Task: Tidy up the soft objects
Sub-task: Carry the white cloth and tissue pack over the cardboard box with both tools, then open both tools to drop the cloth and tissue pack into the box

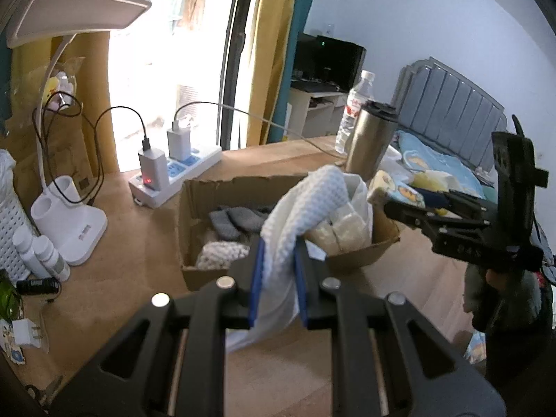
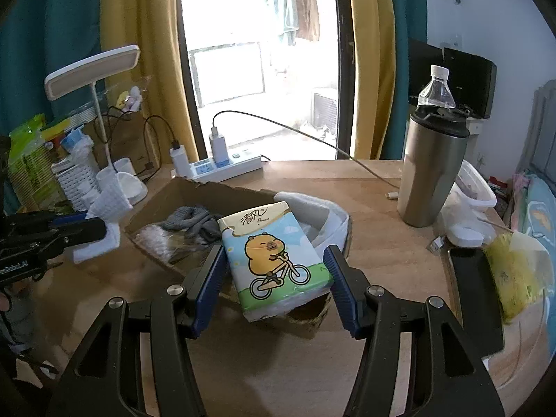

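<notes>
Left gripper point(image 1: 278, 281) fingers clamped on white waffle cloth point(image 1: 305, 201), limp, drooping above cardboard box point(image 1: 194, 208). Right gripper point(image 2: 274, 278) half-open, squeezing tissue pack point(image 2: 274, 260) sides: light, squashy, slick wrapper

Left wrist view: sits just behind the left gripper point(image 1: 278, 278), angled down across the tabletop point(image 1: 139, 243) toward the window point(image 1: 166, 69) and far edge. Close range; the box point(image 1: 194, 208) fills the centre, the lamp point(image 1: 69, 7) looms at upper left, the bed point(image 1: 451, 111) at right.

Right wrist view: sits just behind the right gripper point(image 2: 274, 285), angled down over the box point(image 2: 156, 201) toward the window point(image 2: 257, 52). Close range; the tumbler point(image 2: 431, 173) stands right of centre near the tabletop's point(image 2: 382, 243) right edge.

Shared: box, power strip point(image 1: 180, 170) point(image 2: 226, 168), lamp point(image 2: 90, 69), tumbler point(image 1: 368, 139), bottle point(image 1: 354, 111) point(image 2: 436, 87), window. Each view catches the other gripper: right point(image 1: 410, 208), left point(image 2: 87, 229).
</notes>
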A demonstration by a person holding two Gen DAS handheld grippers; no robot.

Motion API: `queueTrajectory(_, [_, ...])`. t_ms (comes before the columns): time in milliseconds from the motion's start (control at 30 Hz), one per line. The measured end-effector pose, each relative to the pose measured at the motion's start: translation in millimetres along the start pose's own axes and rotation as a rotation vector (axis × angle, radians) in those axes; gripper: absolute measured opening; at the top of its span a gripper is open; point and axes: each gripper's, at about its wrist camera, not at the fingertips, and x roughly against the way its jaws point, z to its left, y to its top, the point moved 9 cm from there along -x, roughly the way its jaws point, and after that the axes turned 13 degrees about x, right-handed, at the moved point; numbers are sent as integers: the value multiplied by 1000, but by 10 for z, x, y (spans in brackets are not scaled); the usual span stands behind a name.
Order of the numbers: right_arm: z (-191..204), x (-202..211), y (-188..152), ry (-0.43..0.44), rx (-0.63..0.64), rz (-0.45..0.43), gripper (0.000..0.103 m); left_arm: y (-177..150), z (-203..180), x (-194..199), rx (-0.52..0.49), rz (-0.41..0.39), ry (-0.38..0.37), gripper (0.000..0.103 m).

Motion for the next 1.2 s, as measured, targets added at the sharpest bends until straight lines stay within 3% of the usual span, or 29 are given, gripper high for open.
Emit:
queueTrajectory(933, [-337, -703, 109, -15, -46, 37, 61, 338, 131, -611, 17, 24, -7, 17])
queueTrajectory(1200, [-355, -656, 142, -23, -44, -12, 73, 303, 123, -745, 20, 48, -13, 18])
